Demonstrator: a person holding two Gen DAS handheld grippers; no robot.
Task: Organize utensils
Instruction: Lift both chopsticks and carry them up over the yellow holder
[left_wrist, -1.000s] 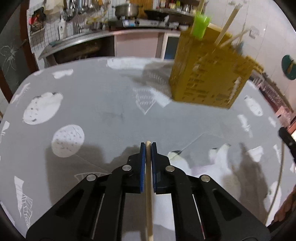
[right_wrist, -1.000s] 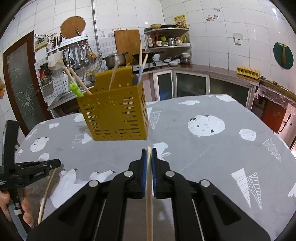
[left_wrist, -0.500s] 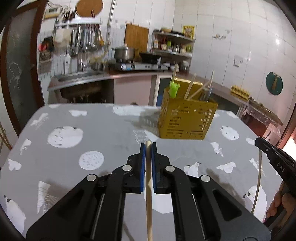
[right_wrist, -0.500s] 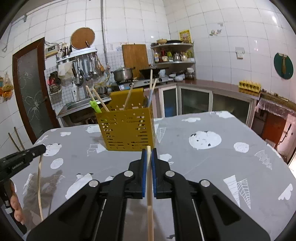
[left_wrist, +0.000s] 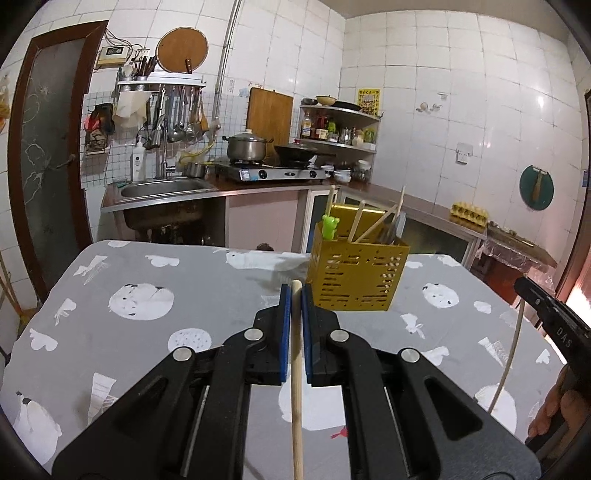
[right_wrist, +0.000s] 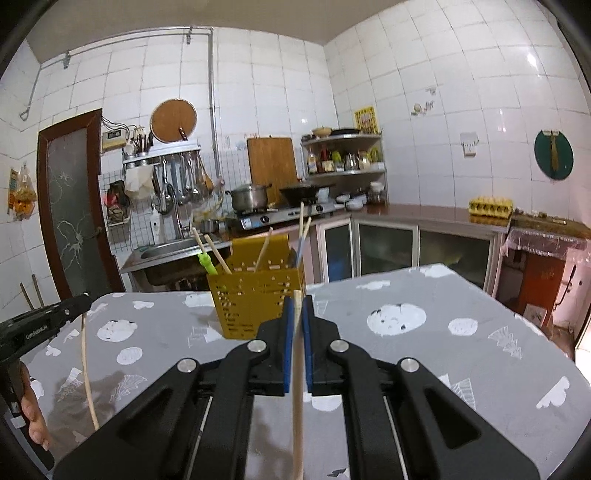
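A yellow perforated utensil holder (left_wrist: 357, 277) stands on the grey patterned table (left_wrist: 147, 332); it also shows in the right wrist view (right_wrist: 255, 299). It holds several chopsticks and a green-topped utensil (left_wrist: 328, 227). My left gripper (left_wrist: 295, 291) is shut on a wooden chopstick (left_wrist: 296, 387) that hangs down between the pads. My right gripper (right_wrist: 296, 302) is shut on another wooden chopstick (right_wrist: 297, 398). Both grippers are raised above the table, short of the holder. Each sees the other at its frame edge: the right gripper (left_wrist: 550, 314) and the left gripper (right_wrist: 44, 325).
Behind the table are a steel sink (left_wrist: 162, 188), a gas stove with a pot (left_wrist: 245, 147) and a wok, and a corner shelf of jars (left_wrist: 340, 133). A counter with an egg tray (left_wrist: 469, 212) runs along the right wall. A door (left_wrist: 48, 173) is at left.
Both grippers have risen and pulled back from the holder, each keeping its chopstick. The holder now looks smaller and farther, and more of the kitchen wall shows.
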